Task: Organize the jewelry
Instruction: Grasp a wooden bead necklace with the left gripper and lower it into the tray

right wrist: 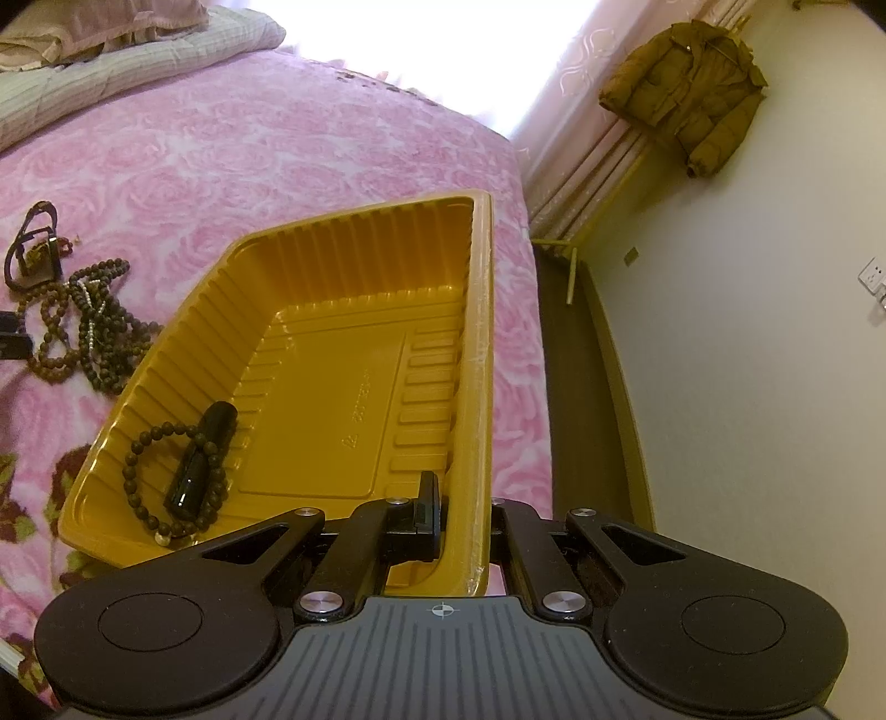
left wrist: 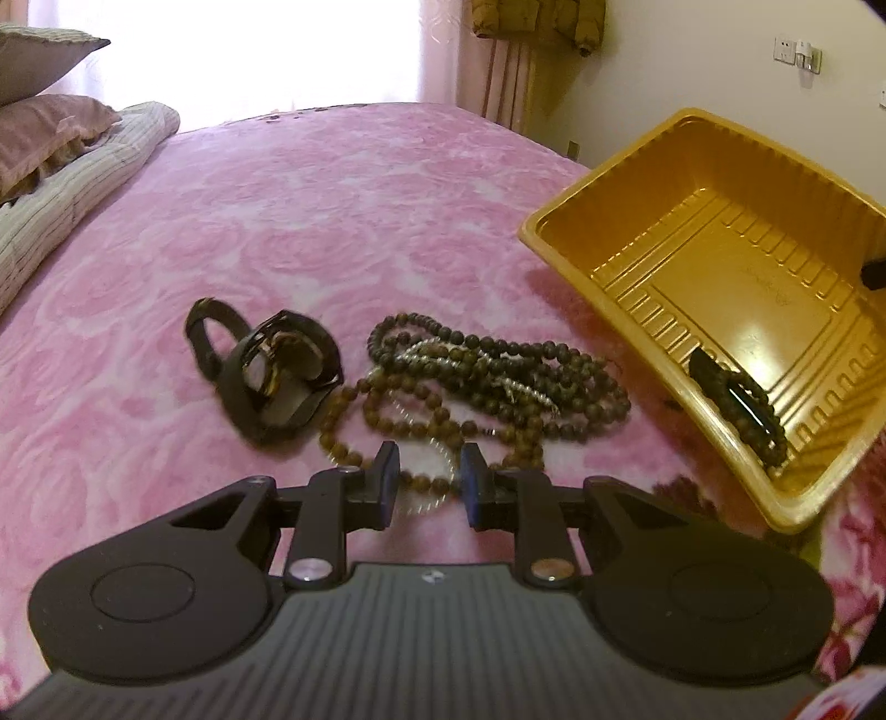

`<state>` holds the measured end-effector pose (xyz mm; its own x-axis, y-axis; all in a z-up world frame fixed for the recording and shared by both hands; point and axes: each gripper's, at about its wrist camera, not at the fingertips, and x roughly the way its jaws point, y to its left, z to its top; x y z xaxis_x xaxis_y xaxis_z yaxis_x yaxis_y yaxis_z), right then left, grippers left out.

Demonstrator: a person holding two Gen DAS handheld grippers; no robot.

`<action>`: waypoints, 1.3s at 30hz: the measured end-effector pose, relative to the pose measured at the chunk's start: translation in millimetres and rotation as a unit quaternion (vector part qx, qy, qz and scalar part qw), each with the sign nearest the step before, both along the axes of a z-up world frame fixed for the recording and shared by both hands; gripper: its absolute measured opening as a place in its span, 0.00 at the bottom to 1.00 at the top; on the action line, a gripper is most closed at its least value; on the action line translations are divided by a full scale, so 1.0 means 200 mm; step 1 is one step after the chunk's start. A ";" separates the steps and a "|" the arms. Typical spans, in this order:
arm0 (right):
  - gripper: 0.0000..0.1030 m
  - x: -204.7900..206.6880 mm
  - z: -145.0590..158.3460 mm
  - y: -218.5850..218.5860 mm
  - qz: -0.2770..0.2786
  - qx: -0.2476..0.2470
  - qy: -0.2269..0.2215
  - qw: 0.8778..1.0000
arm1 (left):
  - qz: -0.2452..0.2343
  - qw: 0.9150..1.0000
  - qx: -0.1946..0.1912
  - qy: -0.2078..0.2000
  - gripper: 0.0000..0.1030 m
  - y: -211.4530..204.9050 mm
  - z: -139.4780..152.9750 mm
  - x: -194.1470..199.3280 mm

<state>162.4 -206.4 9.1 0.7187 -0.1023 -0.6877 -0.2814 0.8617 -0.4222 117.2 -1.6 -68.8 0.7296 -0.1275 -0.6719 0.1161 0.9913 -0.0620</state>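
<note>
On pink bed: tangled brown bead necklaces [left wrist: 476,382] beside ribbed gold plastic tray [right wrist: 310,260] | left gripper [left wrist: 431,476] jaws narrow, empty | right gripper [right wrist: 459,509] jaws clamped tray rim | risk: strands snag, dragging whole tangle.

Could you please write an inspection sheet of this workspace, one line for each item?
Surface: pink rose-patterned bedspread.
Job's things: gold tray holding a bead bracelet and a black tube; tangled bead necklaces and a dark-strapped watch lie on the bedspread.
Clutter: nothing seen.
Grippers: left hand-held gripper slightly open over the necklaces; right hand-held gripper shut on the tray's rim.
Cables: nothing seen.
Surroundings: pillows, folded quilt, curtain, hanging jacket, wall sockets.
</note>
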 end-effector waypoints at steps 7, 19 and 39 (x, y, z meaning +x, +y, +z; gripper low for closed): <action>0.03 0.00 0.00 0.00 -0.001 -0.001 0.001 1.000 | -0.012 1.000 0.006 -0.006 0.20 -0.06 -0.01 0.10; 0.03 0.01 -0.01 0.00 -0.001 0.000 0.000 1.000 | -0.020 1.000 0.016 -0.003 0.04 -0.01 0.04 0.00; 0.03 0.01 0.00 0.00 -0.002 -0.001 -0.002 1.000 | 0.064 0.997 -0.025 0.019 0.17 0.22 0.03 -0.20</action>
